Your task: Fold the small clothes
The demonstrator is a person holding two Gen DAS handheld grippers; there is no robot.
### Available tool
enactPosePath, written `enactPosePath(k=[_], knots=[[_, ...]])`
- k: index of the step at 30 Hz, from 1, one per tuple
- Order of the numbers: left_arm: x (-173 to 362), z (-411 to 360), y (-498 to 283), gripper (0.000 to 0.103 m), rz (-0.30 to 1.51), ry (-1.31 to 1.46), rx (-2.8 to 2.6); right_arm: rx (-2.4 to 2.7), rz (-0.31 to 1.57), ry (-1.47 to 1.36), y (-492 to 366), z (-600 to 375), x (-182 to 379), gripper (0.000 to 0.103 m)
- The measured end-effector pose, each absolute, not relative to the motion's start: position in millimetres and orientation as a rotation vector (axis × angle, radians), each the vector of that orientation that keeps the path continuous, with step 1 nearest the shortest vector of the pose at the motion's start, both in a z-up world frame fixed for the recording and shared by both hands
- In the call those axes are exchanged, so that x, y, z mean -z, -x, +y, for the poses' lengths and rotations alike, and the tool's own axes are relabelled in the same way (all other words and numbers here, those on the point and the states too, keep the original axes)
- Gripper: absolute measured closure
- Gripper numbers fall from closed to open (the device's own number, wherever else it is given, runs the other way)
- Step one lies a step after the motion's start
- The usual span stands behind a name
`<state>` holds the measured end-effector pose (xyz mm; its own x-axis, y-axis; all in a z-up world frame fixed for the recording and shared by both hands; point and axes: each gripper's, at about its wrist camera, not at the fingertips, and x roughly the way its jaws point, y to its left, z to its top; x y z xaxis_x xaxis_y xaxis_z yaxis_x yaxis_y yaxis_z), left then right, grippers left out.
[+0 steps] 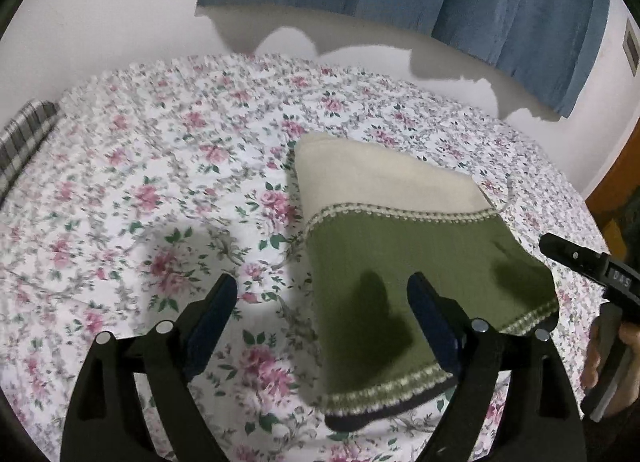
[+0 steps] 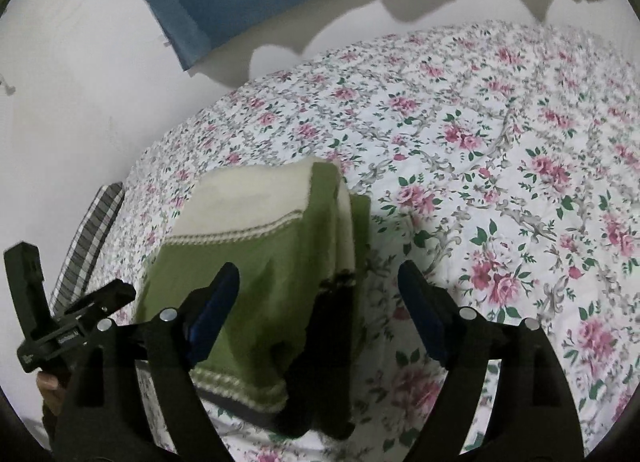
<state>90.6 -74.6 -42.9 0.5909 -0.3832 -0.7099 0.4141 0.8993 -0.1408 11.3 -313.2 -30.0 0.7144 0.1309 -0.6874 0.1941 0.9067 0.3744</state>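
I have both grippers hovering low over the bed (image 1: pixel 140 190), and neither is holding anything: the left gripper (image 1: pixel 322 304) has its fingers (image 1: pixel 216 310) spread wide, one over the flowered sheet and the other over the green part of the sweater (image 1: pixel 400 262), and the right gripper (image 2: pixel 318 294) is spread just as wide, its left finger above the green knit and its right finger above bare sheet. The sweater lies on the bed between my two tools, already doubled into a compact bundle, cream half toward the wall (image 1: pixel 100 14) and green half toward me, with a patterned trim band across the middle and another along the near hem. From the right wrist view I can see several layers stacked along the bundle's right edge (image 2: pixel 344 230), green and cream alternating (so I judge that most of the folding is behind me). The step in hand looks like the gap between folds, or the finish: I read the garment as folded at least in half and lying released. If one more fold is wanted, I would bring the fingers down on the near hem corners, pinch through all the layers and carry them toward the cream end, keeping the stack square. A dark patch near the hem on the right side may be shadow or a dark cuff; I cannot tell which. A checked cloth (image 1: pixel 24 134) lies at the bed's far left edge, well apart.
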Motion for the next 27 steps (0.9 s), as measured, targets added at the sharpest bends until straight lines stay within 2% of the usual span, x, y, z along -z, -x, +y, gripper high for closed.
enactPosePath(k=[15, 27], knots=[[23, -64, -37, 0.017, 0.724, -0.095, 0.394, 0.035, 0.708, -0.301, 32, -263, -10, 0.021], [23, -56, -17, 0.017, 0.732, -0.077, 0.351, 0.037, 0.712, -0.291, 53, -246, -12, 0.021]])
